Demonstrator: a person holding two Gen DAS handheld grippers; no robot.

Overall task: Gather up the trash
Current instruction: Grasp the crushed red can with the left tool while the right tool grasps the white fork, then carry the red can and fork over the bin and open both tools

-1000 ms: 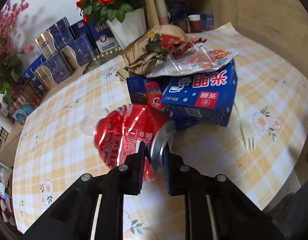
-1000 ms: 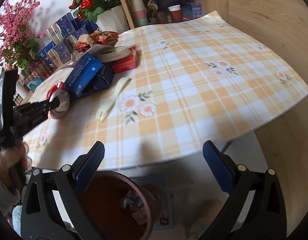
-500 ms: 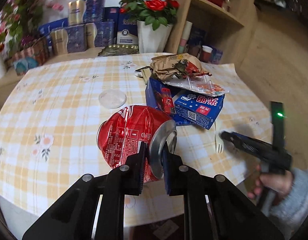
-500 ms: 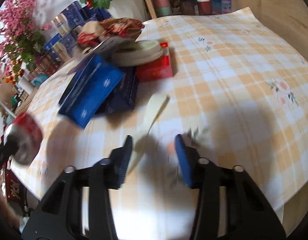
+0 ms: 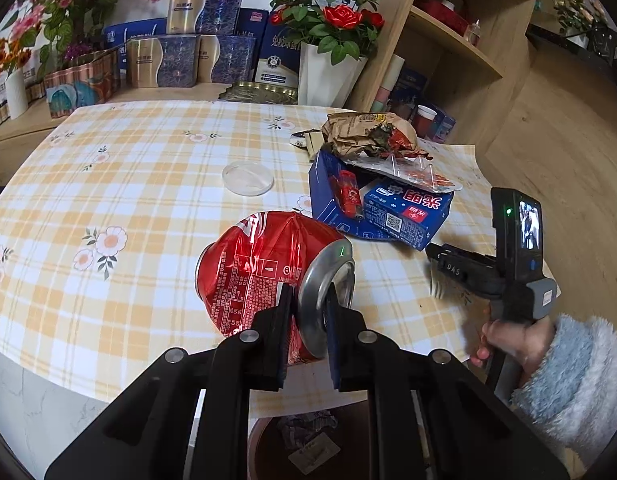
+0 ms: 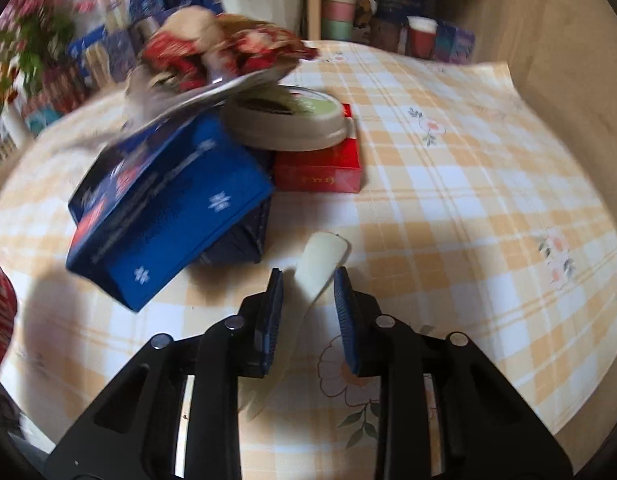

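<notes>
In the left wrist view, the left gripper (image 5: 308, 312) sits at 6 o'clock with its jaws nearly together, clamped on the silver rim of a crushed red can (image 5: 260, 264) held above the checked tablecloth (image 5: 120, 184). Directly below, at the bottom edge, the brown bin (image 5: 264, 444) shows with scraps inside. A clear plastic lid (image 5: 247, 178) lies on the cloth at 12 o'clock from the can. At 2 o'clock a blue carton (image 5: 408, 212) lies under a crumpled paper bag (image 5: 360, 130). At 3 o'clock a hand (image 5: 504, 340) in a fluffy pale sleeve holds the other tool.

In the right wrist view, the blue carton (image 6: 164, 208) lies at 10 o'clock, a red box (image 6: 320, 168) with a round tub lid (image 6: 288, 124) on it at 12 o'clock. The right gripper (image 6: 308, 312) at 6 o'clock is closing; a pale plastic fork (image 6: 316, 272) lies flat on the cloth between its blue pads (image 6: 274, 312), which have not yet touched it
</notes>
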